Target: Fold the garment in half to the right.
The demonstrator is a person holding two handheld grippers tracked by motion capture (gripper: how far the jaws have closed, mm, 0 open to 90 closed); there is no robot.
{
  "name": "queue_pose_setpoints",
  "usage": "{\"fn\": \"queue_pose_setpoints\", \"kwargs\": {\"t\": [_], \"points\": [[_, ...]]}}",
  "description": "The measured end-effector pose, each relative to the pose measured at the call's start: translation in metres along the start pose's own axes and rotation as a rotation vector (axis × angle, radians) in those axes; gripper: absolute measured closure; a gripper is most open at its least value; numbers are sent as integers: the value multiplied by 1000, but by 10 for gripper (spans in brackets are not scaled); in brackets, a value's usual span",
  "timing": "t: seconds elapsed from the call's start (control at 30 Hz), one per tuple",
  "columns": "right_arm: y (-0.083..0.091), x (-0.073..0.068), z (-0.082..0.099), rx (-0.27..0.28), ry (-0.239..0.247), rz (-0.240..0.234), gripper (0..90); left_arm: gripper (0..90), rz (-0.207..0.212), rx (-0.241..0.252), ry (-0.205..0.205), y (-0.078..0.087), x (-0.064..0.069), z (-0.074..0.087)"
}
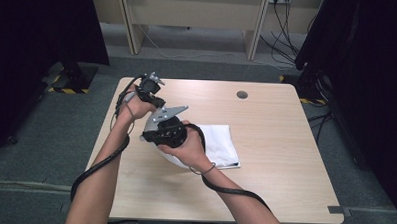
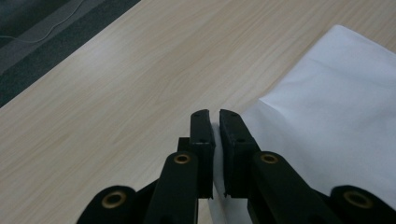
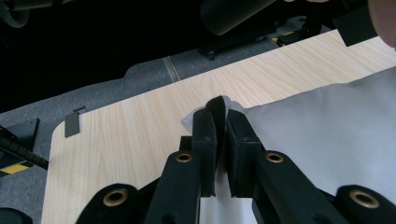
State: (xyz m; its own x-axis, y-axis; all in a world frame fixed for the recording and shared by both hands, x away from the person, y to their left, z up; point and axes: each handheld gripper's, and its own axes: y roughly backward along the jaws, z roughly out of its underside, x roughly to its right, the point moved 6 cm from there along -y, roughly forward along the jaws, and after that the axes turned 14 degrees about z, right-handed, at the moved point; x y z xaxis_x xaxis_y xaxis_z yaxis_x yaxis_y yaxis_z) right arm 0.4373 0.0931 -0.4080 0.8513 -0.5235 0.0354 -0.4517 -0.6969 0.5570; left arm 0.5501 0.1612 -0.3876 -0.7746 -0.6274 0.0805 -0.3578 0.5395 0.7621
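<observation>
Between both pairs of tongs hangs the white cloth [image 1: 220, 143], folded and resting mostly on the wooden table [image 1: 264, 184], its near edge lifted toward me. My left gripper [image 2: 214, 114] has its jaws pressed together on a thin edge of the fabric, which runs down the gap between the pads; the rest of the cloth spreads off to the right of those jaws. My right gripper [image 3: 219, 112] is likewise pinching a corner, a small tuft poking out just past the tips, with the sheet stretching away to the right of it. From the high view the two tools sit close together over the cloth's left end. I judge the material light, soft and limp: it will sag and fold wherever unsupported, and could slip from a shallow bite. Best hold is at corners or a doubled edge, deep in the pads.
</observation>
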Motion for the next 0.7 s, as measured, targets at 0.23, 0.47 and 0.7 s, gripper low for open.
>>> {"fn": "queue_pose_setpoints", "kwargs": {"t": [0.23,0.47,0.7], "points": [[2,2,-5,9,-9,-2,841,835,-5,0,1,5,-1,-3],[4,1,-11,19,-16,-5,842,836,-12,3,-4,10,0,-8],[5,2,-15,26,-20,-3,842,834,-16,-4,-2,14,-1,-10]]}}
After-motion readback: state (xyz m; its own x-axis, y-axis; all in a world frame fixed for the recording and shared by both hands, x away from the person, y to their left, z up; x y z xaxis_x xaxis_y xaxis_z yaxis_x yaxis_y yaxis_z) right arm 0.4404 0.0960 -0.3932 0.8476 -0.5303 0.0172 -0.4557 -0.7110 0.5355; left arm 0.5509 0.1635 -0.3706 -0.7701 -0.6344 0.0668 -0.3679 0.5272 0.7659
